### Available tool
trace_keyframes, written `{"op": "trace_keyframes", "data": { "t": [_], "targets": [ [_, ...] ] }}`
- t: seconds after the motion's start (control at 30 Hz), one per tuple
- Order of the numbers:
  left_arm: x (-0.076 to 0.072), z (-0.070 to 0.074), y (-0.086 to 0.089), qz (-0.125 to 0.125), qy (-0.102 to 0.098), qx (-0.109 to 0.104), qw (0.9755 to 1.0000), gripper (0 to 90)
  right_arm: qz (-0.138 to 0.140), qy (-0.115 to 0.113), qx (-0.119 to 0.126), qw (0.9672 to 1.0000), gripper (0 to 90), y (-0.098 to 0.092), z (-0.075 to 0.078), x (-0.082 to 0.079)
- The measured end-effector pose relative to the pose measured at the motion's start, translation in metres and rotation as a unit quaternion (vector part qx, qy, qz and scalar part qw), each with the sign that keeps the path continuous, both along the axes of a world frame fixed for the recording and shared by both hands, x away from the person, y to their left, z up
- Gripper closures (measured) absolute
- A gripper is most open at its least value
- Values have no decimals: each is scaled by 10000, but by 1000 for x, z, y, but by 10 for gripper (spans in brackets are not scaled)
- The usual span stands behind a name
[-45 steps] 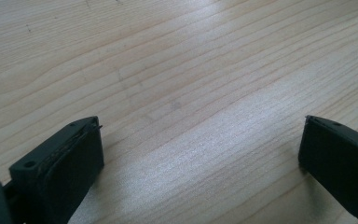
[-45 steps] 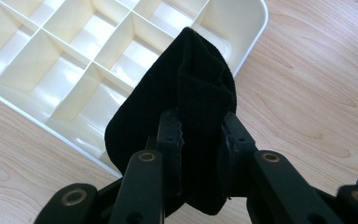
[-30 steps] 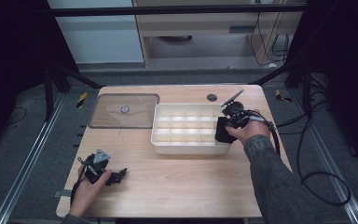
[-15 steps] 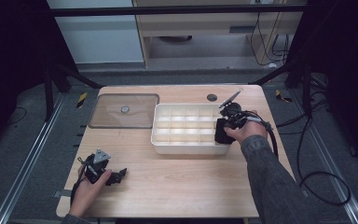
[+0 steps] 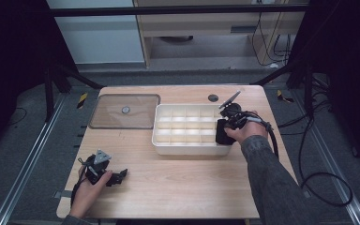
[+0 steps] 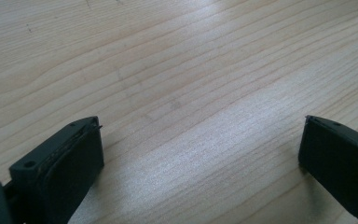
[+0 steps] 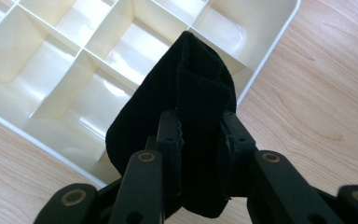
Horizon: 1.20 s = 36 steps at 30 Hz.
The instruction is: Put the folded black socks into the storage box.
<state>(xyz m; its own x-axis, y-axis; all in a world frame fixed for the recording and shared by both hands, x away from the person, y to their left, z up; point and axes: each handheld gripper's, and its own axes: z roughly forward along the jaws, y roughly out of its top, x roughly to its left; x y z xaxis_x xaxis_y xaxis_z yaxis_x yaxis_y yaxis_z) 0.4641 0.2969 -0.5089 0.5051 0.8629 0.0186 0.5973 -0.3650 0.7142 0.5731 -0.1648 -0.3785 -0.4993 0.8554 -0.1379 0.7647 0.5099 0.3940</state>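
Next to nothing differs from a second ago: both hands sit where they were, and the tray and lid have not shifted. The right gripper [image 5: 226,132] stays clenched on a folded black cloth [image 7: 186,107], its two jaws pressing the fabric from either side, as the right gripper view shows; the cloth bulges out above and beside the pads and hangs over the near right corner of the cream compartment tray [image 5: 161,140], partly above a corner cell and partly over the tray's rim. Whether the cloth touches the bottom of a cell cannot be told. In the high view the same dark bundle sits at the tray's right end, just in front of the person's right hand [image 5: 247,131], whose sleeve runs down to the lower edge of the picture. The left gripper [image 5: 115,177] rests low on the wooden table [image 5: 183,187] near its front left corner, well apart from the tray, held in the left hand [image 5: 90,187]; its jaws stand wide apart with only bare wood grain between them, as the left gripper view shows. The clear lid [image 5: 124,111] lies flat on the table just left of the tray, at the far left part of the tabletop.
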Motion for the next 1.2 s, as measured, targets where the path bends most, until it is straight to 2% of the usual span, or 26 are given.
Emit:
{"op": "trace_keyframes", "data": {
  "t": [0.33,0.9,1.2],
  "targets": [
    [0,0,0,-5,2,6,10000,0,16,20,-22,10000,731,2,-1,0],
    [0,0,0,4,6,-4,10000,0,-8,129,-57,9999,733,10,-17,-2],
    [0,0,0,4,8,-5,10000,0,2,126,-235,9996,733,14,-25,-3]
  ]
}}
